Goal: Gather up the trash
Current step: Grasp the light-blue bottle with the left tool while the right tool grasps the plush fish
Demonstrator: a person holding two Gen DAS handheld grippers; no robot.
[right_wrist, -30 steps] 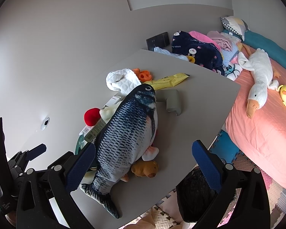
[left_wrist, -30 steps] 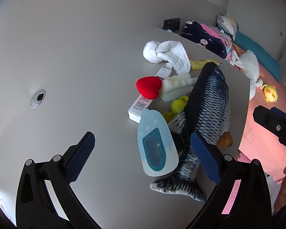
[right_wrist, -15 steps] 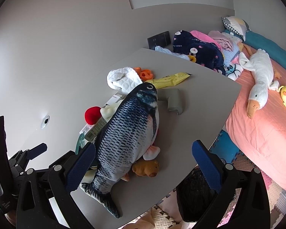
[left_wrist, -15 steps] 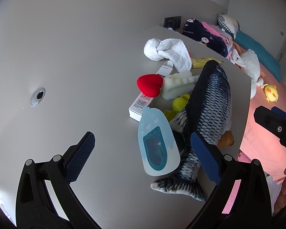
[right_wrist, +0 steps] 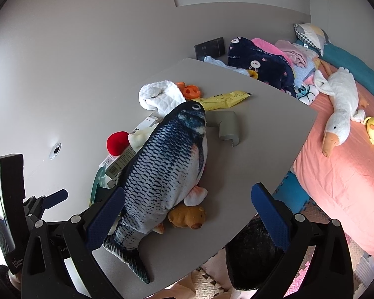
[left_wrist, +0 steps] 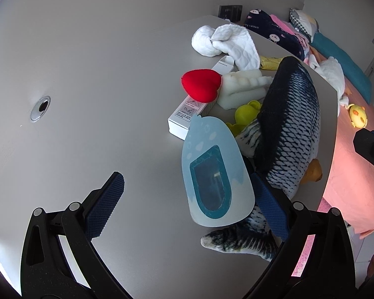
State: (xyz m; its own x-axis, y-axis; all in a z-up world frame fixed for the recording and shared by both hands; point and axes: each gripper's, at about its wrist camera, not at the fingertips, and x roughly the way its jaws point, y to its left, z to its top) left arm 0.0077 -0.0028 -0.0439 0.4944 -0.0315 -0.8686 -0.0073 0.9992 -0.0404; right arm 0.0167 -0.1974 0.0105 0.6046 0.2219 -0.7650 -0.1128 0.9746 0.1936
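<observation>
Left gripper hovers low over the table, jaws apart beside the blue packet; right gripper (also spread wide) hangs above the plush fish.

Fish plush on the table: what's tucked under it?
Under the fish plush, a brown bear toy pokes out near its belly; yellow toys show on the other side. Anything deeper is covered.

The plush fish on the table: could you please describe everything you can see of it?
The plush fish is a long, soft stuffed toy printed with dark blue-grey scales, a pale belly, a round eye and orange-tipped fins. It lies flat on the grey table, head away from the cameras, tail near the table's front edge. A small brown bear toy rests against its belly.
</observation>
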